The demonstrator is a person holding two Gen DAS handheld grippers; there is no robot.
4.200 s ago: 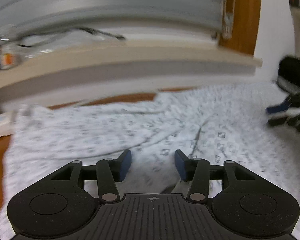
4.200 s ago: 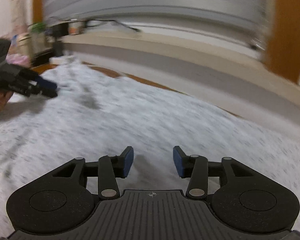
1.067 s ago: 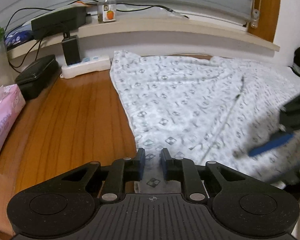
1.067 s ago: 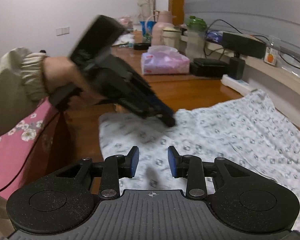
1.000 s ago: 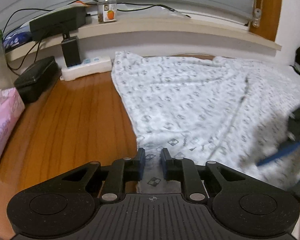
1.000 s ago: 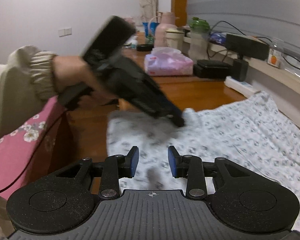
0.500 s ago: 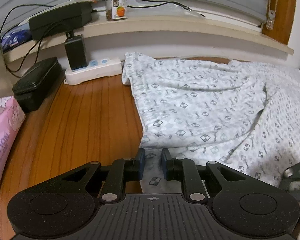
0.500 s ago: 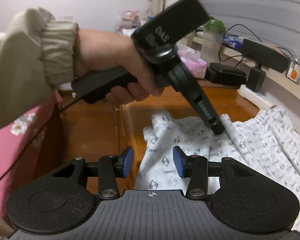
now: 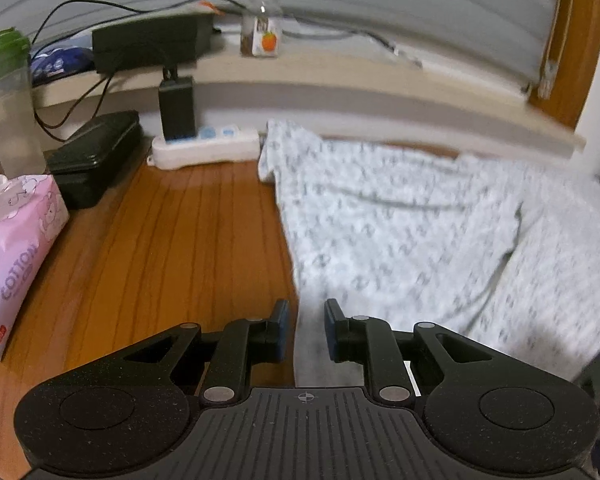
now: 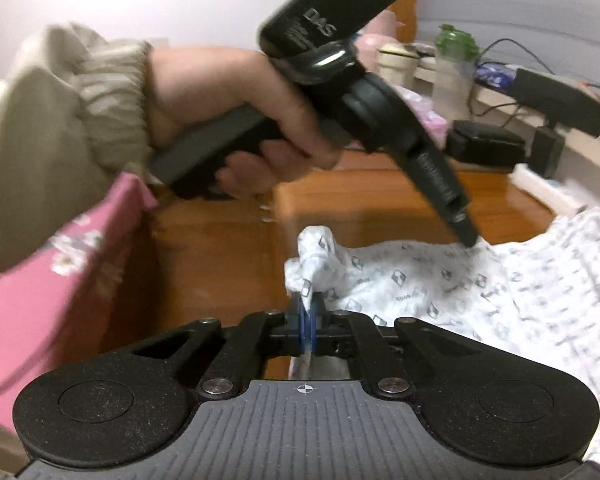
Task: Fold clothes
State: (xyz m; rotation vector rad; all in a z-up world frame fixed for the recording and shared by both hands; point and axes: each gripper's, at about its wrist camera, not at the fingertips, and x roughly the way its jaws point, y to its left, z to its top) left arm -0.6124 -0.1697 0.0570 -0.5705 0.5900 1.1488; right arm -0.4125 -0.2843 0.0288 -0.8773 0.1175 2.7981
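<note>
Corner pinch may slip

The right tool (image 10: 309,322) pinches a corner of the white diamond-printed garment (image 10: 460,280) on the wooden surface (image 9: 160,240); the left tool (image 9: 306,330) gapes (cloth between, unpressed), so lifting could skew the fold.

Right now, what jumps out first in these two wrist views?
In the right wrist view, the hand gripping the left gripper fills the upper frame, its tip down at the patterned white garment. Below it, the right gripper has its jaws shut on a bunched corner of that garment. In the left wrist view, the garment covers the right half of the wooden tabletop, with a pink tissue pack at far left.
</note>
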